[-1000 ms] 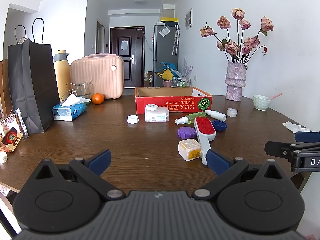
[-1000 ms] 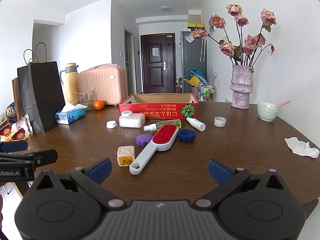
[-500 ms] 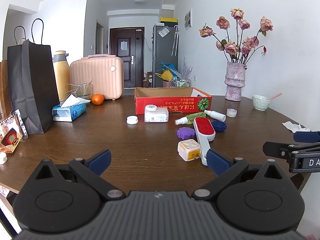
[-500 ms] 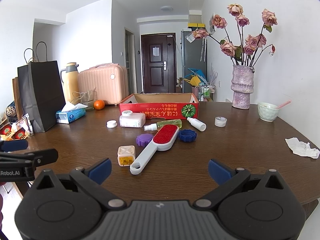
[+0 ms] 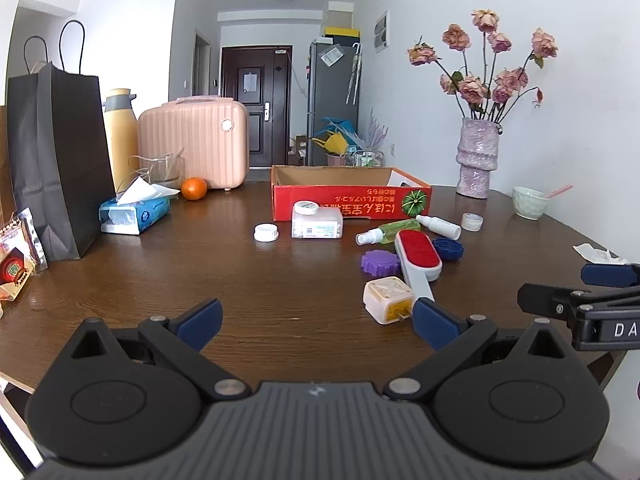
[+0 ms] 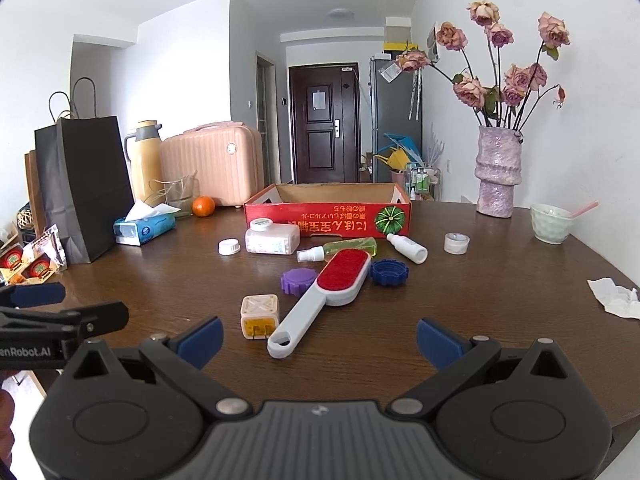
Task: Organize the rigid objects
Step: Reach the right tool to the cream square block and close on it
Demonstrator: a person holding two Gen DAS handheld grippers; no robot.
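Loose items lie on the brown table before an open red cardboard box (image 6: 328,220) (image 5: 352,200): a red lint brush (image 6: 324,294) (image 5: 416,262), a cream plug cube (image 6: 259,314) (image 5: 388,298), a purple cap (image 6: 298,280), a blue cap (image 6: 389,272), a green spray bottle (image 6: 340,249), a white bottle (image 6: 407,247), a white jar (image 6: 273,238) and a white lid (image 6: 229,246). My left gripper (image 5: 316,320) and right gripper (image 6: 318,338) are open and empty, held near the table's front edge.
A black paper bag (image 5: 60,160), tissue pack (image 5: 134,212), orange (image 5: 194,188), thermos and pink case (image 5: 192,142) stand at the left back. A flower vase (image 6: 498,172), bowl (image 6: 552,222), tape roll (image 6: 456,242) and crumpled tissue (image 6: 614,298) are at the right.
Both grippers have shifted very slightly; nothing on the table has moved.
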